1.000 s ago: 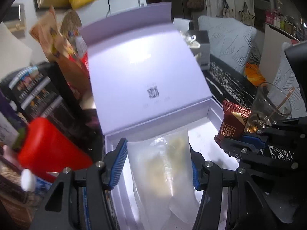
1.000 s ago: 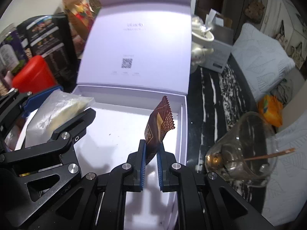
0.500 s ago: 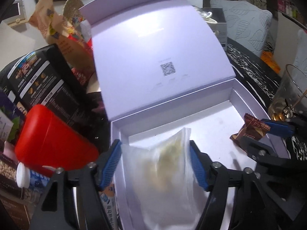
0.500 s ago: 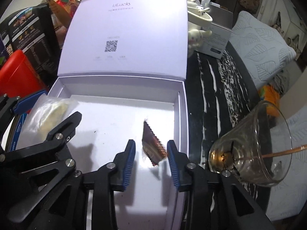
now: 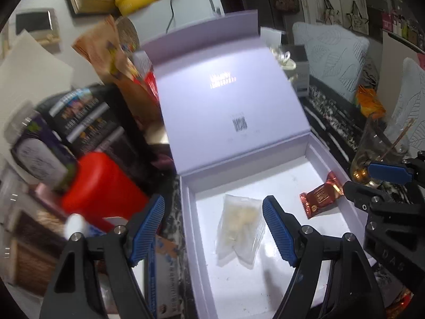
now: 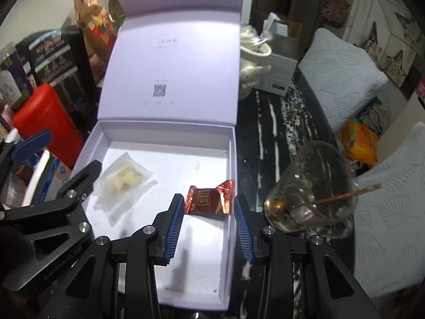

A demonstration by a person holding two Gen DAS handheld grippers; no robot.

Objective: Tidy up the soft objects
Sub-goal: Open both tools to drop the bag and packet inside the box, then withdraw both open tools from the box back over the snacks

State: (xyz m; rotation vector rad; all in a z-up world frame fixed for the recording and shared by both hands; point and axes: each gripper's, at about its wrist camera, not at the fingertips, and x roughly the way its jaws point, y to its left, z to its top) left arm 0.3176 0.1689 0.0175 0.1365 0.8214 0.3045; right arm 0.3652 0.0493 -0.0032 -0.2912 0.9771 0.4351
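We see the lilac box (image 6: 233,159) lying open on the dark marbled table (image 6: 268,133), its lid (image 6: 172,61) tipped back against the clutter behind. Both soft things lie flat on the white floor inside. The clear bag (image 6: 124,186) sits toward the left wall, with a strip of bare floor between it and that wall. The brown packet (image 6: 209,200) lies close against the right wall, its far corner nearly touching the rim. Bare floor separates the two, and the near part of the box is open as well.

Our left hand-held gripper (image 5: 212,228) hangs above the bag, spread wide and holding nothing; its left finger stands outside the left wall. Our right hand-held gripper (image 6: 208,214) is also spread and empty, straddling the near edge of the packet.

Just outside the right wall stands a glass (image 6: 310,188) with a stick in it, close beside our right finger. A red container (image 6: 45,122) crowds the box's left side.
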